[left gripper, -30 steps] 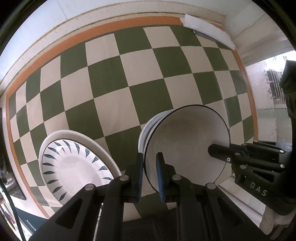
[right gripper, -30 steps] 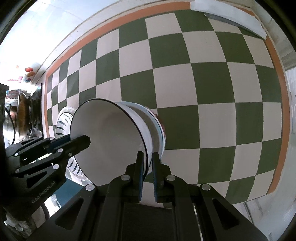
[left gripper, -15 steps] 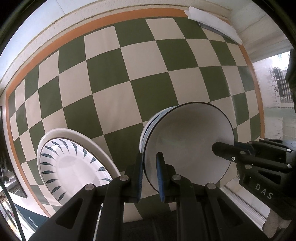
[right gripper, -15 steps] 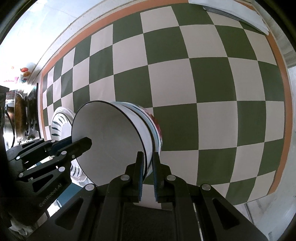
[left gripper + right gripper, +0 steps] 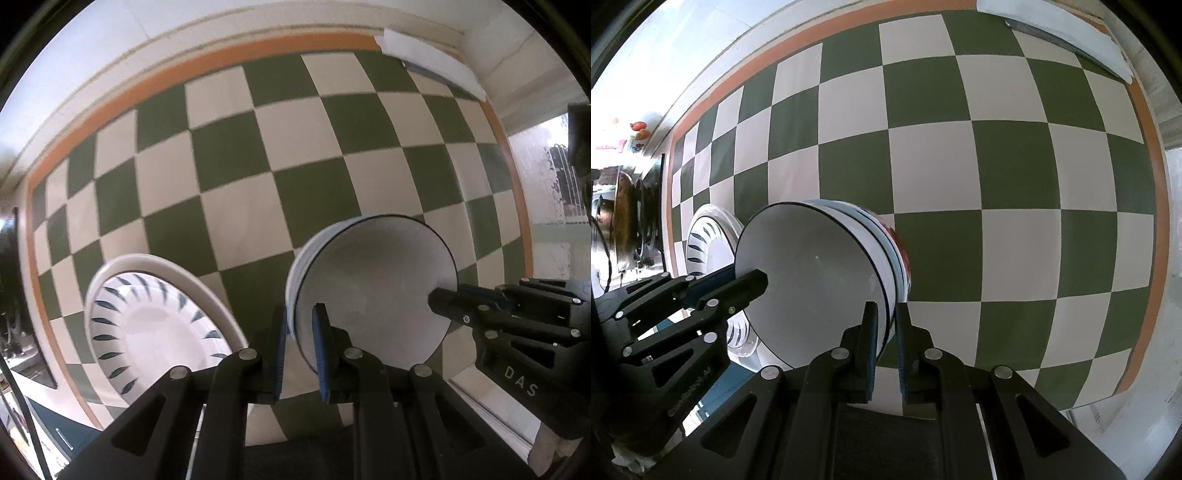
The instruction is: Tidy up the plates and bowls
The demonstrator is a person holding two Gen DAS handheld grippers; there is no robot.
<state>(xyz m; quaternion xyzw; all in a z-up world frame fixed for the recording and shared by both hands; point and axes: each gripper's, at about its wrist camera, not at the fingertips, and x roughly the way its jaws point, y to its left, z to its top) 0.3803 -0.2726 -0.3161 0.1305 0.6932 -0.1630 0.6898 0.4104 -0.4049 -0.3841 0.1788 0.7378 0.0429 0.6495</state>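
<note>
Over the checkered desk (image 5: 295, 155), the left gripper (image 5: 300, 325) and right gripper (image 5: 885, 321) each had their jaws closed on opposite rims of a stack of bowls (image 5: 820, 280), held beside the patterned plate (image 5: 147, 325) lying on the desk.

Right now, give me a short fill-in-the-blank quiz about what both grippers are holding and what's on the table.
1. Both the left gripper and the right gripper are clamped on the rim of a stack of ____.
2. The tablecloth is checked in white and ____.
3. The plate with dark leaf marks lies to the ____ of the stack in the left wrist view.

Missing words: bowls; green; left
</note>
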